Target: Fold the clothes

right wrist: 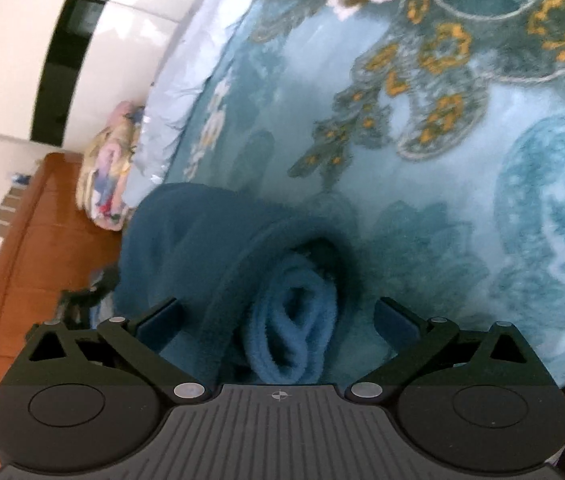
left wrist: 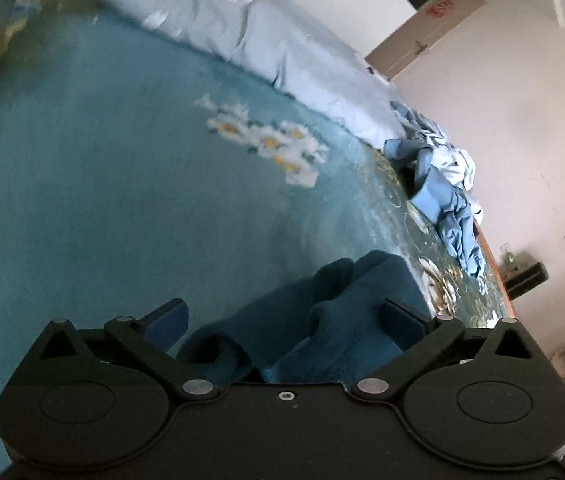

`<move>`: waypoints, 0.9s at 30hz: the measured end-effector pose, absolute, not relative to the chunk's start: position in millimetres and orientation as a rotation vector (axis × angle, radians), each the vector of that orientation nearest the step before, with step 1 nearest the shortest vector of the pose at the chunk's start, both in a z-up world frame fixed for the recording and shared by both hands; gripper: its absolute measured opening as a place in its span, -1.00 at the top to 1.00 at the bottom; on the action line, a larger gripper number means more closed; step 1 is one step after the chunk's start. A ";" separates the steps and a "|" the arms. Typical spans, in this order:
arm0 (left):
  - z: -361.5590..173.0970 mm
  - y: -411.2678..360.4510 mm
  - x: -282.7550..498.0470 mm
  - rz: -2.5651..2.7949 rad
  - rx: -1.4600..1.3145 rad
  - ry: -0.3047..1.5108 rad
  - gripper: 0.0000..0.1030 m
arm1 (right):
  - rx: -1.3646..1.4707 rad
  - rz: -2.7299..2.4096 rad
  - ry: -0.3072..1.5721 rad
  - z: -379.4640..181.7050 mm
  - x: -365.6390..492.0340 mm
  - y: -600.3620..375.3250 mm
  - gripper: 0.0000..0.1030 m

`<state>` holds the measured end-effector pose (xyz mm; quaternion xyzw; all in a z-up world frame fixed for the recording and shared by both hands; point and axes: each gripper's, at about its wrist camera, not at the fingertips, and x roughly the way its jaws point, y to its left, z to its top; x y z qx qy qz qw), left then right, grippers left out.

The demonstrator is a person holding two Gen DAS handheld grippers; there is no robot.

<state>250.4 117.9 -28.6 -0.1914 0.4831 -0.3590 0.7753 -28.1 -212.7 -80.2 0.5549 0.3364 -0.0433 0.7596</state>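
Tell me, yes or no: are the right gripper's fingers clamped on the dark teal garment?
No: the right gripper has its fingers spread wide, clear of the dark teal garment.

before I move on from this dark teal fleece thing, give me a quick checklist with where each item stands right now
1. Left claw open: ok, pads clear of the fabric.
2. Right claw open: ok, nothing pinched.
3. Dark teal fleece garment bundled: ok, its rolled end shows layers.
4. Bundle tidy: not ok, folds look lumpy and uneven.
5. Garment fully on the bed blanket: cannot tell, its near edge is hidden behind the claws.
6. More clothes waiting: ok, a light blue heap lies at the bed's far edge.
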 end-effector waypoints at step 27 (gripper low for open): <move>-49.4 138.2 229.9 -0.727 -0.626 0.990 -0.49 | 1.185 0.031 0.684 -80.6 -1.3 -216.2 -0.53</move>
